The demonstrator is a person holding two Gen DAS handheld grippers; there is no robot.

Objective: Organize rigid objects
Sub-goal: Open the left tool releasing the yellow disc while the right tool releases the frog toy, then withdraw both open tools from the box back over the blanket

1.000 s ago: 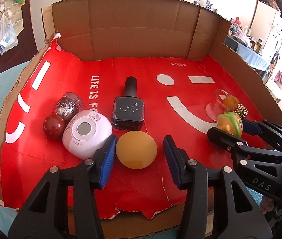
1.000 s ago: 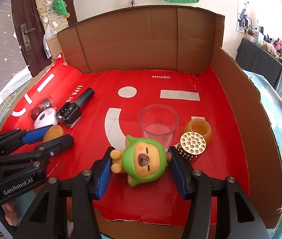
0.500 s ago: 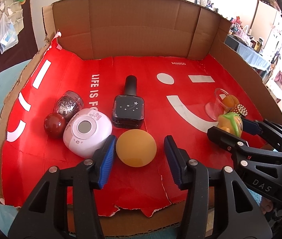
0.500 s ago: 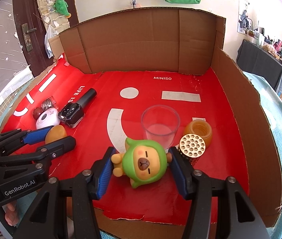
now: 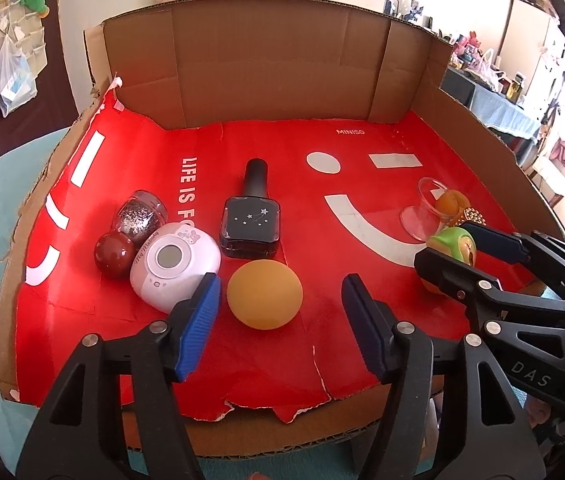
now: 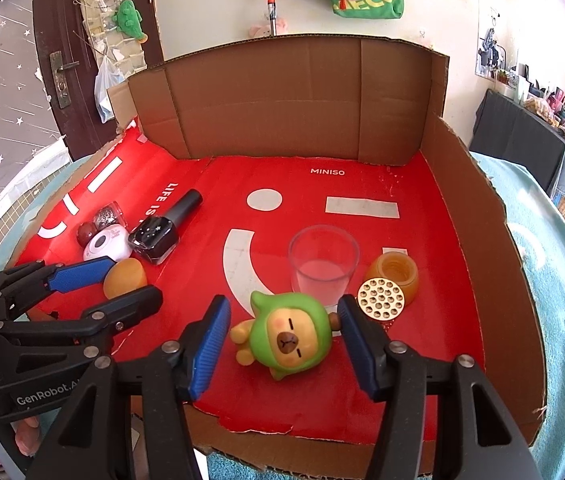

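The left gripper (image 5: 278, 312) has just been opening: its jaws now stand spread with clear gaps on both sides of the orange ball (image 5: 264, 294), which a moment ago sat closely framed between the blue pads. The ball rests on the red floor of the cardboard tray (image 5: 274, 80), just in front of the dark bottle (image 5: 251, 228) and beside the white round gadget (image 5: 174, 264). That reads as a release, so the ball seems to be placed with the left-hand cluster.

The right gripper (image 6: 280, 340) has widened only slightly. Its jaws are spread around the green-hooded toy (image 6: 288, 338), which lies tilted on the tray floor; neither pad visibly presses it. The toy sits close in front of the clear cup (image 6: 322, 268) and the gold-capped jar (image 6: 392, 284), grouped on the right side.
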